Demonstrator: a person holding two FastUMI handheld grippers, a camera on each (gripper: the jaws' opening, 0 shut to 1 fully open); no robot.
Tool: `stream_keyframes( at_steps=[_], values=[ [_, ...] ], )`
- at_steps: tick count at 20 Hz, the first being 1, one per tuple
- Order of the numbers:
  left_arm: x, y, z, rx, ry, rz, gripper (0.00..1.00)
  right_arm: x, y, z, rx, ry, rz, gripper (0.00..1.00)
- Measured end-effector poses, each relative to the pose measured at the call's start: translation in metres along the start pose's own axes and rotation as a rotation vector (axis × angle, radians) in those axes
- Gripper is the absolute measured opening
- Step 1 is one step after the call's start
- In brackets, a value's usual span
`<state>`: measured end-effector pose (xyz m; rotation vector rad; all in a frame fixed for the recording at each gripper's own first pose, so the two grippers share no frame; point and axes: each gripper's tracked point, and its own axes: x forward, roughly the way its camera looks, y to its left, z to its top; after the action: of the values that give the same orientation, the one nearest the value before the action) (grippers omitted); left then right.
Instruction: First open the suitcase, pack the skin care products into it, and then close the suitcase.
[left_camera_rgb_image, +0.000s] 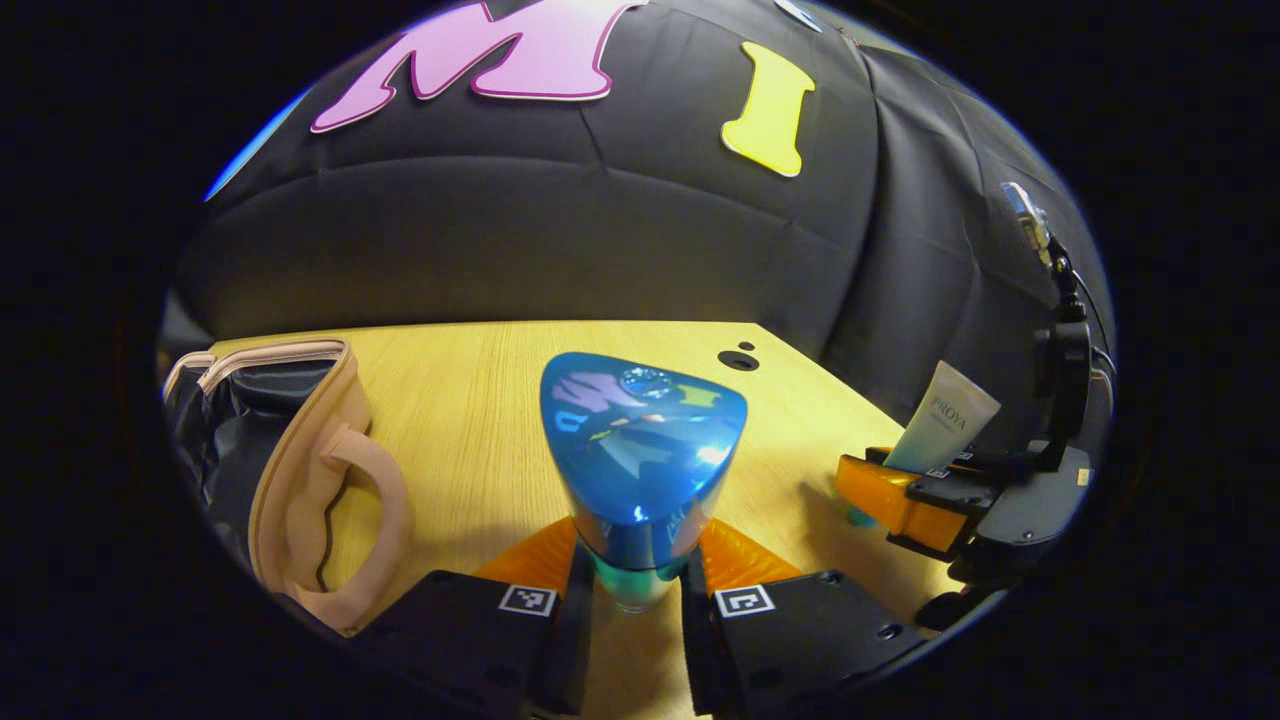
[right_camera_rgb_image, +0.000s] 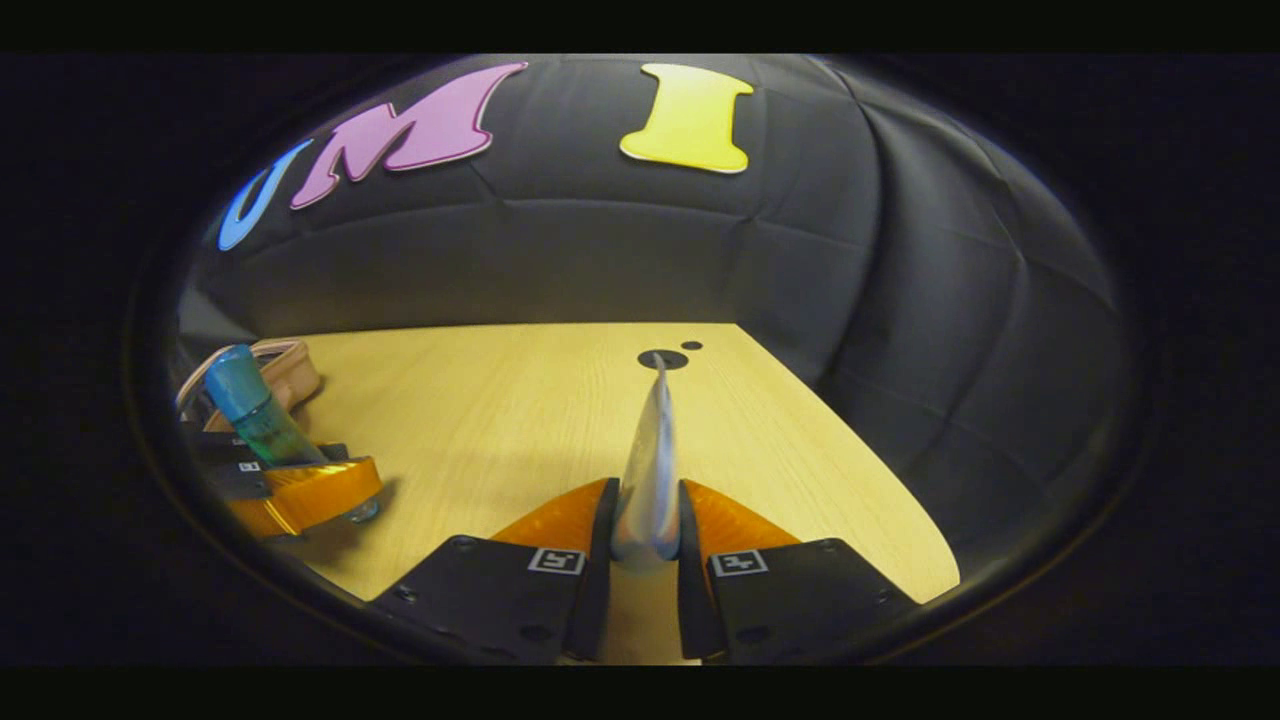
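Observation:
A blue-capped bottle with a green glass body (left_camera_rgb_image: 640, 460) stands upright between the fingers of my left gripper (left_camera_rgb_image: 638, 585), which is shut on it. The right gripper view shows that bottle (right_camera_rgb_image: 250, 410) far left, held by the left gripper (right_camera_rgb_image: 290, 490). My right gripper (right_camera_rgb_image: 648, 540) is shut on a pale flat tube (right_camera_rgb_image: 652, 470) seen edge-on. In the left gripper view that white tube (left_camera_rgb_image: 945, 425) sticks up from the right gripper (left_camera_rgb_image: 920, 490). The pink suitcase (left_camera_rgb_image: 300, 480) lies open at the left, its dark lining showing.
Everything sits on a light wooden table (left_camera_rgb_image: 480, 400) with a round cable hole (left_camera_rgb_image: 738, 360) near its far edge. The table's right edge (right_camera_rgb_image: 860, 450) runs diagonally close to my right gripper. Black cloth wall stands behind.

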<state>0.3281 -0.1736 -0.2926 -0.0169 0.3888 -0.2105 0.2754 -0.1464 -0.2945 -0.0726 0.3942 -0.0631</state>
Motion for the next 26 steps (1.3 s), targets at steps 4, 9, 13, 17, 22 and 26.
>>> stream_keyframes(
  at_steps=[4,9,13,17,22,26],
  values=[
    [-0.02,0.004,0.013,-0.024,-0.038,0.001,0.43,-0.026,0.014,0.025,-0.021,-0.06,0.031,0.3],
    [-0.071,0.028,0.056,-0.048,-0.11,0.022,0.42,-0.064,0.052,0.052,-0.005,-0.098,0.098,0.3],
    [-0.124,0.088,0.074,-0.061,-0.122,0.118,0.42,-0.101,0.113,0.067,0.036,-0.097,0.207,0.3],
    [-0.165,0.168,0.073,-0.079,-0.116,0.254,0.42,-0.123,0.191,0.082,0.046,-0.118,0.337,0.24],
    [-0.187,0.256,0.046,-0.1,-0.014,0.376,0.42,-0.141,0.26,0.093,0.03,-0.149,0.449,0.37],
    [-0.175,0.283,0.012,-0.096,0.163,0.374,0.43,-0.159,0.281,0.098,0.039,-0.165,0.472,0.3]
  ],
)
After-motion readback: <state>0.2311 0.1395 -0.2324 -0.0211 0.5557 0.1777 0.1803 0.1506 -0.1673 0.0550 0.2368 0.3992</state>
